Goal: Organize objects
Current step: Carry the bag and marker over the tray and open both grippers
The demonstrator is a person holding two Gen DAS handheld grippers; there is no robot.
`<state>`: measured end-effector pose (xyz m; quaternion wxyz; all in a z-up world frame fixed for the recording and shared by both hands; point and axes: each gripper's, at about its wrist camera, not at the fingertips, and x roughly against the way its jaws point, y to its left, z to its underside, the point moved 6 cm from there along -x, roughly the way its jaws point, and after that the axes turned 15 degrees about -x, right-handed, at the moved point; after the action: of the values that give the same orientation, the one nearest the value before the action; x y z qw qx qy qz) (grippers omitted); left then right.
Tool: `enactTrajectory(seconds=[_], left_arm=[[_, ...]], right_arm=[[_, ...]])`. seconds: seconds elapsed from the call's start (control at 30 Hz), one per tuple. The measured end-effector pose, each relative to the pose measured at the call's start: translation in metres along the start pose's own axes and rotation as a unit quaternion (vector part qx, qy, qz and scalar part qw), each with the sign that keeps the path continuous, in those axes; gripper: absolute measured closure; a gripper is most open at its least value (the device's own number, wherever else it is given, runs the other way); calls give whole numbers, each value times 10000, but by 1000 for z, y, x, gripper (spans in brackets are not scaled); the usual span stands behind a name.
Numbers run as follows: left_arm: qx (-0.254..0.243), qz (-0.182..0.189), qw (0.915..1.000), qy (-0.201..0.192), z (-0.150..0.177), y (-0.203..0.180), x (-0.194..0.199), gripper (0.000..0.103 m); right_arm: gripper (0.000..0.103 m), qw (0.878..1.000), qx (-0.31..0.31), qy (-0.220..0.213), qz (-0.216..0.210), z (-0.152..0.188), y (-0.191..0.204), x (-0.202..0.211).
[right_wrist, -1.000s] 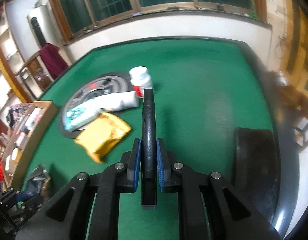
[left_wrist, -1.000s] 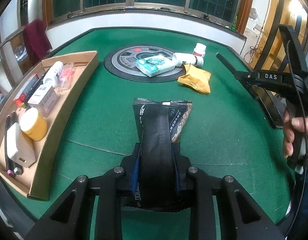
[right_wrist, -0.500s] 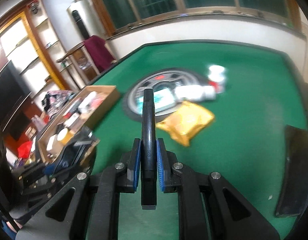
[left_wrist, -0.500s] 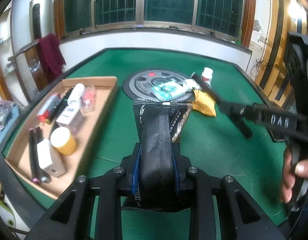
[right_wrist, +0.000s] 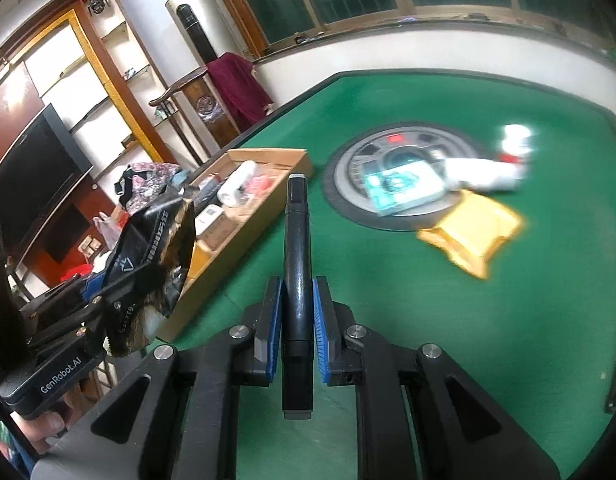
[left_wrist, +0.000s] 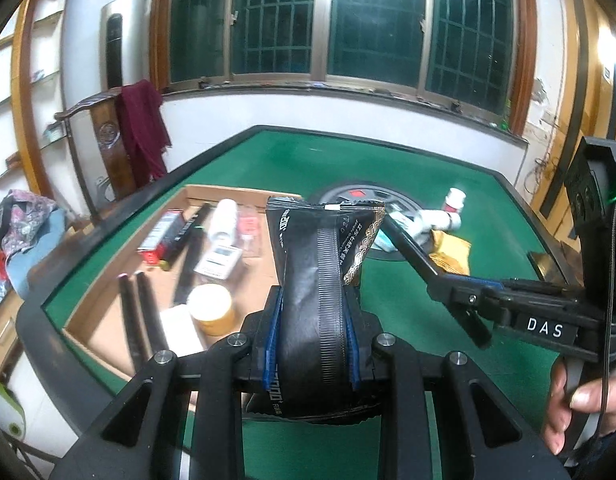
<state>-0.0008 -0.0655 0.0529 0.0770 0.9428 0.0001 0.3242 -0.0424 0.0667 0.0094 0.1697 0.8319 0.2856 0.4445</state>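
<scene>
A glossy black snack packet (left_wrist: pixel 316 280) with a ribbed centre seam and a gold wave pattern stands upright, pinched at its lower half by the left gripper (left_wrist: pixel 312 344), raised beside the cardboard tray (left_wrist: pixel 107 320). A slim black pen (right_wrist: pixel 297 280) points forward, clamped in the right gripper (right_wrist: pixel 296 330) above the green tabletop (right_wrist: pixel 488 340).

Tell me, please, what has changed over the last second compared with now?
Both grippers swung left toward the cardboard tray. The left gripper stays shut on the black snack packet, the right gripper on the black pen. Nothing was released.
</scene>
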Motion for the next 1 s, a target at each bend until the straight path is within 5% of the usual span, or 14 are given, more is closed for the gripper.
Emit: enactTrajectory(seconds=[0.57, 1.0], left_arm=[[927, -462, 9943, 251, 36, 114, -31, 80], [1152, -498, 9908, 505, 50, 137, -62, 80]], right_arm=[[90, 9990, -26, 403, -200, -12, 87, -92], [90, 9972, -518, 443, 303, -33, 78, -153]])
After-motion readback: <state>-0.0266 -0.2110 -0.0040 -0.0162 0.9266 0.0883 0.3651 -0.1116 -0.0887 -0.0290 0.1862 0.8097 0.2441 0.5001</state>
